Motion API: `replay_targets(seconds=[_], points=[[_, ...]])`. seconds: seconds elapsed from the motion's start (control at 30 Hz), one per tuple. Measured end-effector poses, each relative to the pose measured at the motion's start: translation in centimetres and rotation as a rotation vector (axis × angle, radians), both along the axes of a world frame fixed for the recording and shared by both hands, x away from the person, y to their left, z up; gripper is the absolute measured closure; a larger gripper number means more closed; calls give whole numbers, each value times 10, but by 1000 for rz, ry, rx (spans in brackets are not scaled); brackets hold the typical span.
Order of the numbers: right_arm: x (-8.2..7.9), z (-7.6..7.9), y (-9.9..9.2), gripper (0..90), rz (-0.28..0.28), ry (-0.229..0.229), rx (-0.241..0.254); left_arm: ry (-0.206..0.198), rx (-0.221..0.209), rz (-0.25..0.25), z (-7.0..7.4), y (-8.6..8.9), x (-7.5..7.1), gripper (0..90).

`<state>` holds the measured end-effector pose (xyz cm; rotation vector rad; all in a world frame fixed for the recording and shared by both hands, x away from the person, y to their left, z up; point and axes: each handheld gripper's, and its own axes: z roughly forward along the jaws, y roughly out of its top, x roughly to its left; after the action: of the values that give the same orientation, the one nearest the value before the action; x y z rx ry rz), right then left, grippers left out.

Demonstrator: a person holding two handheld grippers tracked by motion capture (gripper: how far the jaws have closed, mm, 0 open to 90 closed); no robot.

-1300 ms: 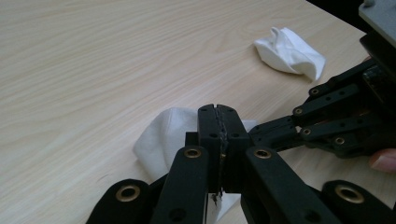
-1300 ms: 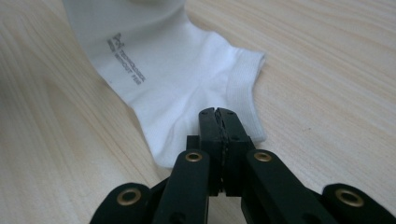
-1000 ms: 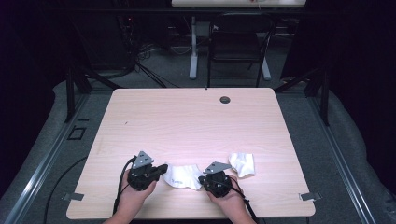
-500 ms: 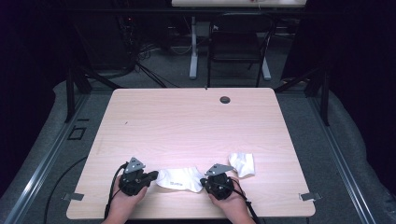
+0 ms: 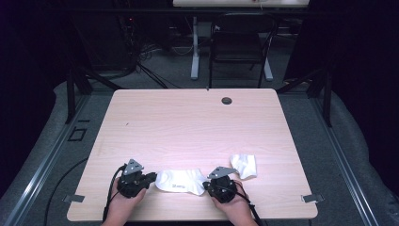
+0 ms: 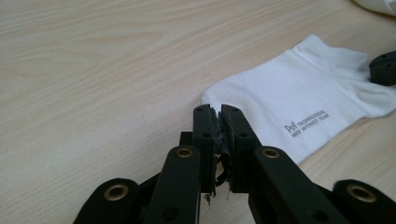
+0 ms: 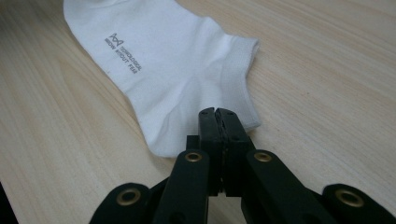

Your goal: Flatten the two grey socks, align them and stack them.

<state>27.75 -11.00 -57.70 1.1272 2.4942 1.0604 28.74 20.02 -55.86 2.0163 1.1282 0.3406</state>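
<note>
High view showed a flat white ankle sock with small grey printed lettering lying near the front edge of the pale wooden table, stretched between the two black hand-held grippers; the left gripper sat at the sock's toe end and the right gripper at its cuff end; a second, crumpled white sock lay just beyond the right gripper, apart from the first; a small dark round grommet sat near the table's far edge. Left gripper view showed its jaws with only a thin slit between them, having just been parting a little, the sock's toe edge lying right at their tips and no cloth seen between the pads. Right gripper view showed its jaws pressed together; the sock's heel and ribbed cuff lay directly at and under the tips, yet whether any cloth was pinched there I could not tell.
</note>
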Motion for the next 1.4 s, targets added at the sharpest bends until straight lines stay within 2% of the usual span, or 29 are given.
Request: replay_targets(seconds=[0.07,0.17,0.23,0.3,0.4,0.57,0.67,0.97,1.23,1.37,1.4], points=[[0,0,-2,900,-1,5,2,-12,-6,-10,2,-1,0,841],[1,0,-3,900,-3,10,6,-52,-10,-40,5,-5,-1,823],[1,0,-3,900,-2,9,4,-66,15,-76,5,-11,-1,807],[1,0,-3,900,-2,9,4,-60,30,-90,1,-16,0,806],[1,0,-3,900,-3,10,6,-33,61,-84,-7,-19,3,810],[0,0,-5,900,-6,16,5,21,57,-62,-15,-15,4,810],[0,0,-6,900,-9,22,7,42,63,-65,-18,-14,4,810],[0,2,-9,898,-10,29,10,35,49,-66,-19,-15,0,776],[1,11,-19,875,-45,-9,58,17,33,-57,-15,-11,3,738],[4,12,-26,839,-70,-27,74,2,4,-35,-11,-8,5,708],[5,13,-28,834,-79,-36,70,0,-2,-45,-10,-7,6,703]])
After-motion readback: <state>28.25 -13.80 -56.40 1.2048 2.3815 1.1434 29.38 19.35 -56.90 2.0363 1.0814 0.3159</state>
